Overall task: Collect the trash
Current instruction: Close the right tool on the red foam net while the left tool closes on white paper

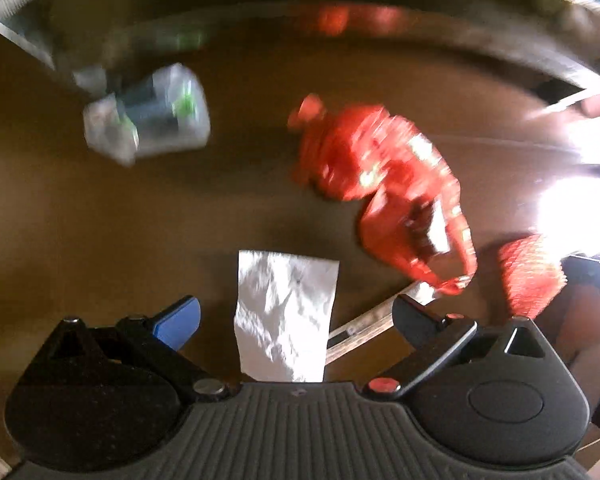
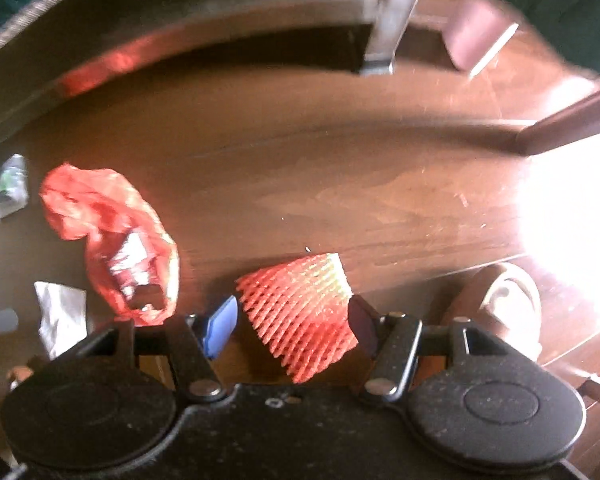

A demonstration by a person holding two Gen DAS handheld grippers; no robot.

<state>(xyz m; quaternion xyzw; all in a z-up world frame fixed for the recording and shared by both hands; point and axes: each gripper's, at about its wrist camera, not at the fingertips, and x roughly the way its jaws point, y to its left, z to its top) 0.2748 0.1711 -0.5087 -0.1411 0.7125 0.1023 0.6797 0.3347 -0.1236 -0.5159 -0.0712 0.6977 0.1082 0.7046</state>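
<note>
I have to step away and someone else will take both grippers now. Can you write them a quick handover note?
Left gripper: jaws open over the white crumpled paper, not gripping.
Right gripper: jaws open around the red foam net, not pressing it.
Also on the wooden floor: red plastic bag, clear wrapper.
Done: nothing picked up.
Left: grip paper and net, then gather bag and wrapper.

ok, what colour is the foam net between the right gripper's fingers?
Red-orange, fading to pale yellow-green at its far edge. The foam net shows best in the right wrist view.
</note>
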